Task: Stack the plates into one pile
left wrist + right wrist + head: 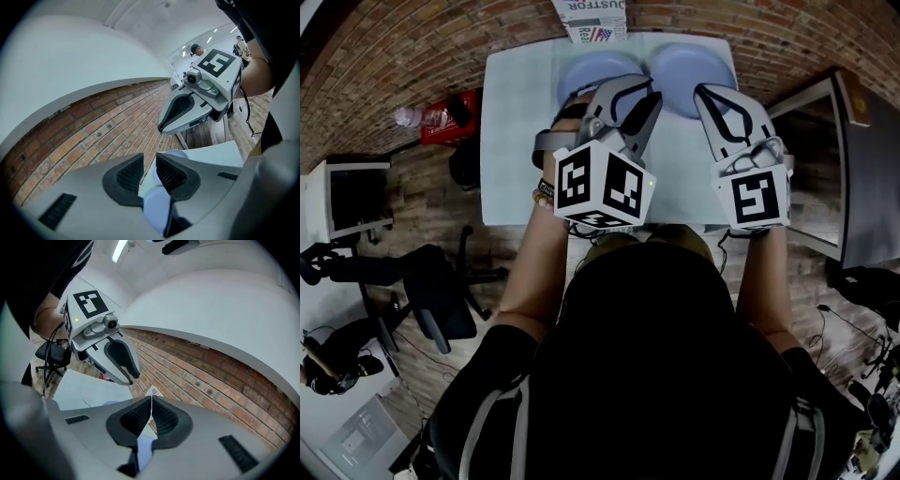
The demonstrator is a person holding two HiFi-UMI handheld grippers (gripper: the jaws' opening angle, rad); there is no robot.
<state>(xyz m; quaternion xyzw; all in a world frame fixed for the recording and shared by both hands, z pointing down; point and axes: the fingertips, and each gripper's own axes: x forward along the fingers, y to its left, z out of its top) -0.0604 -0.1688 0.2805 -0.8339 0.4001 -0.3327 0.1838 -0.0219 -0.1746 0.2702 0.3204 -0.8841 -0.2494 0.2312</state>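
Observation:
Two pale blue plates lie side by side at the far end of the white table (516, 141): the left plate (579, 73) and the right plate (692, 64). My left gripper (636, 90) hovers over the left plate's right edge, its jaws apart with nothing between them. My right gripper (712, 92) reaches to the near edge of the right plate with its jaws closed tip to tip. In the left gripper view, the left gripper (149, 161) shows both plates (157, 211) through its gap. In the right gripper view, a plate (144, 446) shows below the right gripper (151, 401).
A printed paper box (592, 19) stands at the table's far edge, right behind the plates. On the brick floor to the left sit a red crate (450, 114) with bottles and an office chair (441, 295). A dark desk (853, 178) stands to the right.

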